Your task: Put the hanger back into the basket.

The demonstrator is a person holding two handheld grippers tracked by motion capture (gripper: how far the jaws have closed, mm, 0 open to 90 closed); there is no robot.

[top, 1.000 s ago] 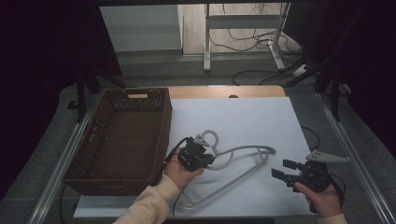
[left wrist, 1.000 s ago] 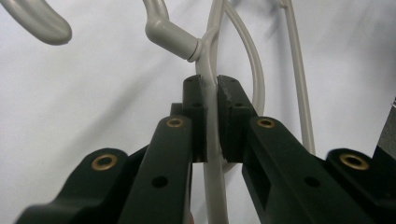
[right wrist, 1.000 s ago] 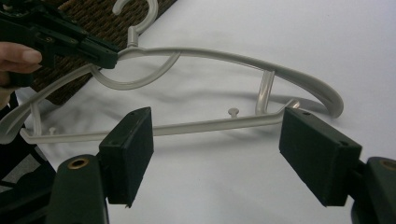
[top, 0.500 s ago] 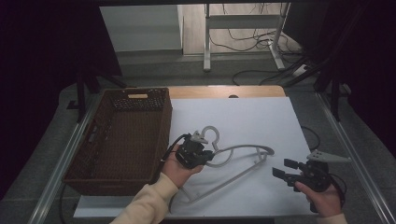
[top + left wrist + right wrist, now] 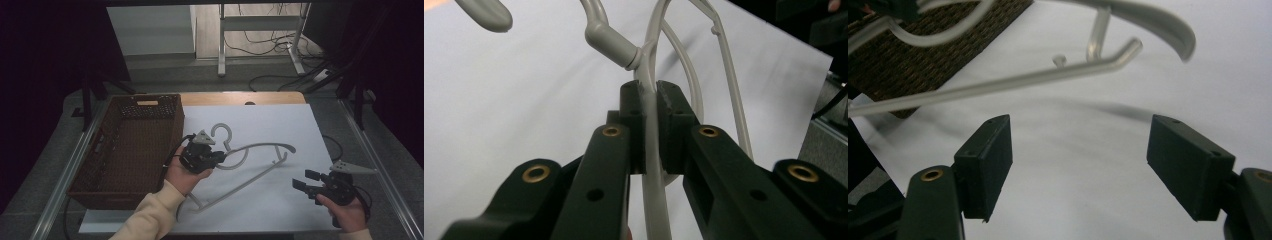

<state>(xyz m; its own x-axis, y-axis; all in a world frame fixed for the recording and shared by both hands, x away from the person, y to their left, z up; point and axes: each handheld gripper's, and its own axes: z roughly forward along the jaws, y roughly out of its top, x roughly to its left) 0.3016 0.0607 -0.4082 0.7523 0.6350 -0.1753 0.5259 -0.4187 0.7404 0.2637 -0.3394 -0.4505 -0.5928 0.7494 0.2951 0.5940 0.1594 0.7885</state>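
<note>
A pale grey plastic clothes hanger (image 5: 250,172) hangs tilted over the white table sheet (image 5: 265,125), its hook (image 5: 222,134) pointing away from me. My left gripper (image 5: 217,159) is shut on the hanger's wire just below the neck; in the left gripper view the black pads (image 5: 631,122) clamp the grey rod (image 5: 649,150) under the hook joint (image 5: 611,42). My right gripper (image 5: 302,181) stands open at the front right, apart from the hanger. In the right gripper view its jaws are spread wide, and the hanger's bar (image 5: 1013,82) and arm end (image 5: 1173,30) pass beyond them.
A dark brown wicker basket (image 5: 132,145) stands at the left of the table, right beside my left hand. A bare wooden strip (image 5: 240,97) runs along the table's far edge. Metal rails (image 5: 375,165) border both sides. Cables and a table frame lie on the floor beyond.
My left gripper has lifted the hanger a little and carried it slightly away from me. The right gripper has stayed where it was, open.
</note>
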